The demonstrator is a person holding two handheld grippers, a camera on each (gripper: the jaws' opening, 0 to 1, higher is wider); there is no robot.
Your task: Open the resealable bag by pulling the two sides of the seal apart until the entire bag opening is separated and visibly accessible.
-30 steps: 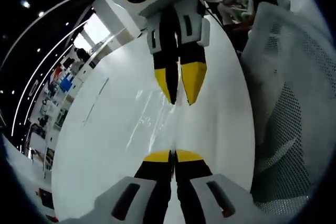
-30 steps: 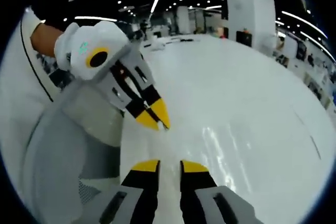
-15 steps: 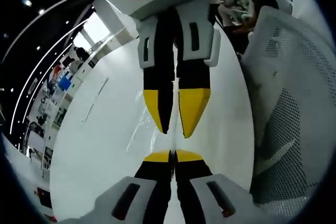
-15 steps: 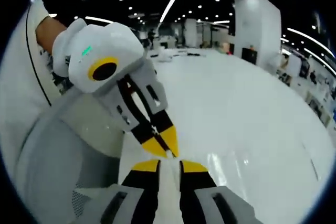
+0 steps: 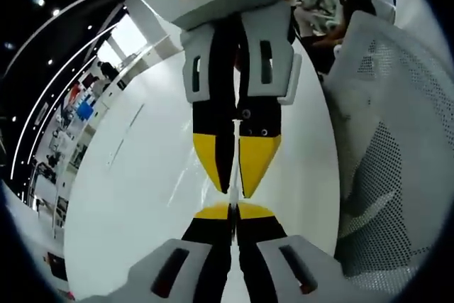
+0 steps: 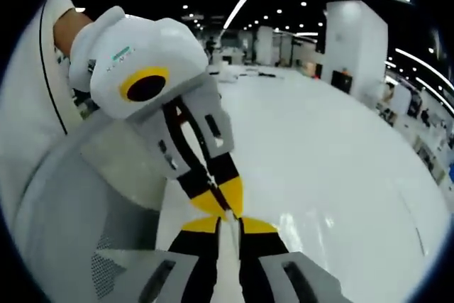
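White tabletop [image 5: 135, 196] is stretching away under both tools in the left gripper view, with a mesh chair [image 5: 397, 175] standing beside it. The left gripper [image 5: 233, 211] is showing its jaws pressed together tip to tip. The right gripper [image 5: 234, 188] is reaching down from above until its tips are almost touching the left one's, its jaws drawn to a thin slit. Faint glints just beside the tips are probably marking the clear resealable bag [image 5: 191, 169], which seems to be lying against the table between the two tools, though its outline is too faint to trace. In the right gripper view the right jaws are standing narrow with a pale strip between them; whether they are pinching film I cannot tell. The left jaws are meeting them from the upper left, closed at the tips. Such a bag is likely handling as light, limp and slick, so each tool should be taking one lip just above the seal, near its middle, and peeling outward.
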